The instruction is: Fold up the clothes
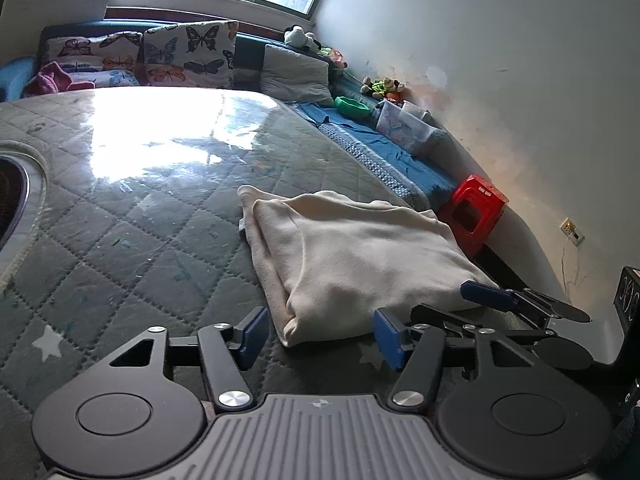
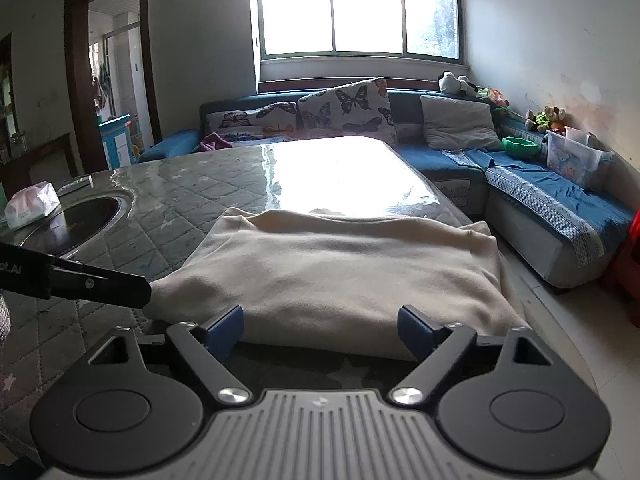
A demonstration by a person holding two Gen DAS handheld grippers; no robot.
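Observation:
A cream garment [image 1: 360, 256] lies folded into a thick rectangle on the quilted grey-green table cover [image 1: 120, 220]. My left gripper [image 1: 320, 338] is open, its blue pads on either side of the garment's near left corner, holding nothing. My right gripper [image 2: 320, 332] is open at the garment's [image 2: 340, 264] near edge, pads spread wide, empty. In the left wrist view the right gripper's blue fingers [image 1: 484, 294] show at the garment's right corner. In the right wrist view the left gripper's black finger [image 2: 100, 284] shows at the left.
A round dark inset [image 2: 80, 224] sits in the table at the left, with a tissue pack [image 2: 30, 204] beside it. A blue sofa [image 2: 552, 196] with cushions, toys and a clear box runs along the far and right sides. A red stool [image 1: 476, 208] stands by the wall.

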